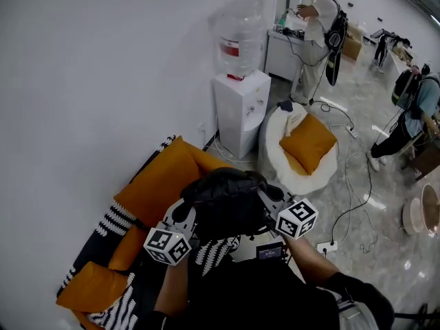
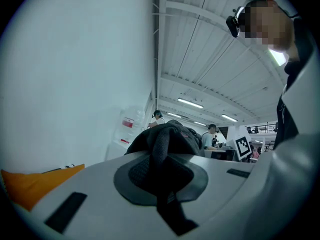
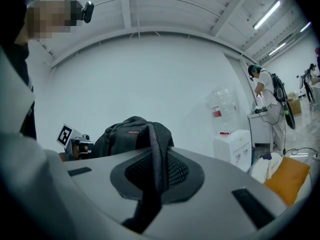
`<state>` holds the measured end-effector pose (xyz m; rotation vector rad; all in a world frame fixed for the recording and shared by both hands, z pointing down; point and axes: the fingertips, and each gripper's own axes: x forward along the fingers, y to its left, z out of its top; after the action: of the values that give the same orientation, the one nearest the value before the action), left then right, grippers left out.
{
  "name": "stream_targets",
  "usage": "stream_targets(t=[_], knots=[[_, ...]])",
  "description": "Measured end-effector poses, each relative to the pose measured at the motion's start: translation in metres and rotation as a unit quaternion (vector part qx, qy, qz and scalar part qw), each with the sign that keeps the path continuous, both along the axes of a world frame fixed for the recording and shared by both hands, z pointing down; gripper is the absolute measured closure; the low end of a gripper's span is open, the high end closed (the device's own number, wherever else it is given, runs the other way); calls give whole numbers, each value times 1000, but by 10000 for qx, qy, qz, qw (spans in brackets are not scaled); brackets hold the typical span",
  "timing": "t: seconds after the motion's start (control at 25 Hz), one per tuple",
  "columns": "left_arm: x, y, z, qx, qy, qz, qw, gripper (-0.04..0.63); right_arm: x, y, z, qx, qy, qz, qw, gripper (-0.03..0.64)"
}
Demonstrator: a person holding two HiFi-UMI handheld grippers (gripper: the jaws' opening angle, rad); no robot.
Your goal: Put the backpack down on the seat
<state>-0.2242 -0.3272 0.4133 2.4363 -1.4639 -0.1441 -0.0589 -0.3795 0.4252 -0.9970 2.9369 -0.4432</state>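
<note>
A black backpack hangs in the air between my two grippers, over the sofa seat with its orange cushions. My left gripper holds it from the left and my right gripper from the right. In the left gripper view the left gripper is shut on a black mesh strap, with the bag's bulk just beyond. The right gripper view shows the right gripper shut on the other mesh strap, the backpack behind it. My body hides the bag's underside.
A water dispenser stands against the wall past the sofa. Beside it sits a white beanbag with an orange cushion. Cables and a power strip lie on the floor. People stand at the back right.
</note>
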Motion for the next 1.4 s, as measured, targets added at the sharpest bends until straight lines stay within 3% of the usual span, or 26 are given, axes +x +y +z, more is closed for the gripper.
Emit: stream_targets(t=[0.56, 1.04, 1.4], knots=[[-41, -88, 12, -184, 14, -316, 9993, 562, -43, -93, 14, -94, 82, -195, 9997, 572], [-83, -143, 91, -890, 127, -916, 9917, 563, -89, -155, 87, -713, 351, -823, 9934, 572], [-128, -164, 134, -1176, 192, -1323, 9840, 563, -138, -183, 135, -1225, 342, -1158, 9851, 572]])
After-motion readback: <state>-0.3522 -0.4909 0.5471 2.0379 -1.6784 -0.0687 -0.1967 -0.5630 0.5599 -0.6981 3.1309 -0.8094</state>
